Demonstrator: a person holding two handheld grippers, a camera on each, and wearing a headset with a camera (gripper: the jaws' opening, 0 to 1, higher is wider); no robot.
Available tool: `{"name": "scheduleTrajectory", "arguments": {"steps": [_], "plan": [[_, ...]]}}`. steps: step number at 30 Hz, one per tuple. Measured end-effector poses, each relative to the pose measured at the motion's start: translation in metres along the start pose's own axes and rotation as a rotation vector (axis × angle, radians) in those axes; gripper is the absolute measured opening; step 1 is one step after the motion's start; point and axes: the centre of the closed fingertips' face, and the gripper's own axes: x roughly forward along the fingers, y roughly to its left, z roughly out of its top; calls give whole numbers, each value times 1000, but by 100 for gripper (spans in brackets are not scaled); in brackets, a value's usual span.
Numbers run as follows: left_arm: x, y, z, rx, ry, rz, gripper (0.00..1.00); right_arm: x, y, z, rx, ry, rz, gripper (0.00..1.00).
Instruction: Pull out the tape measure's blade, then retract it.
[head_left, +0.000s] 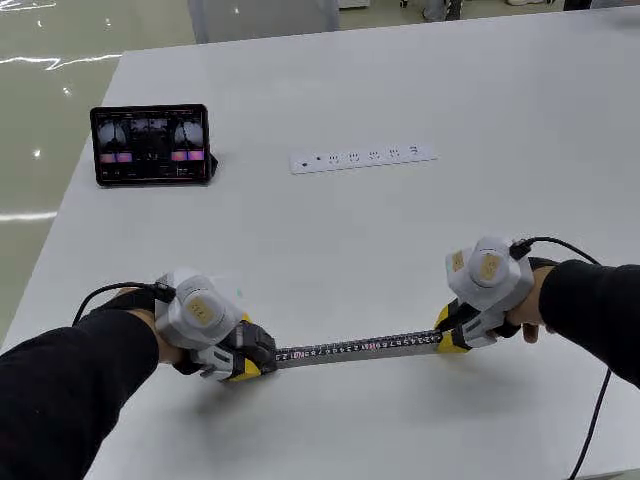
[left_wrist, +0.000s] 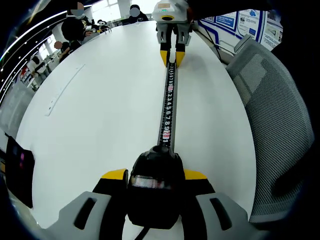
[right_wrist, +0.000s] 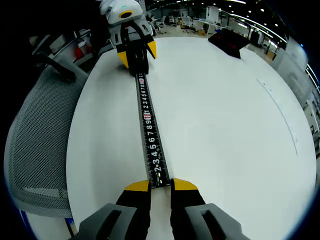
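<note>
**Item 1.** Black rounded plastic tape measure case (left_wrist: 152, 195), close to the table's near edge, toward its left end. It is clamped by the left hand-held gripper (head_left: 243, 360), whose yellow-tipped jaws press on the case's two sides.

**Item 2.** Dark metal blade with white and red numerals (head_left: 360, 348), drawn out of the case. It runs flat and straight along the near edge of the white table (head_left: 400, 240), toward the right. Its free end is pinched in the narrow jaws of the right hand-held gripper (right_wrist: 161, 186).

**Item 3.** Black tablet with lit screen (head_left: 150, 145), propped near the far left corner.

**Item 4.** White power strip (head_left: 362, 157), toward the far edge, well apart from the work.

**Status (judged).** The pull-out looks done or nearly so. The retraction is not yet done.

**Handling note.**
- Keep the case pinned level.
- Hold the pinch on the blade's end and walk it toward the case in line with the slot.
- Keep the blade flat and untwisted.
- Letting go early would likely make it whip back.
</note>
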Motion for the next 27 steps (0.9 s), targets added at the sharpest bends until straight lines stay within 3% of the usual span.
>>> {"name": "scheduleTrajectory", "arguments": {"steps": [3, 5, 6, 18, 27], "plan": [[0, 0, 0, -2, -6, 0, 37, 0, 1, 0, -11, 6, -6, 11], [-1, 1, 1, -16, -35, -5, 37, 0, 1, 0, -17, 9, -8, 11], [-2, 0, 1, -12, -35, -7, 37, 0, 1, 0, -46, 11, -12, 12], [-2, -1, 2, 8, -19, -11, 37, 0, 2, 0, -73, -3, -13, 12], [-3, -3, 2, 18, -6, -20, 37, -2, -1, 4, -58, -7, -21, 16]]}}
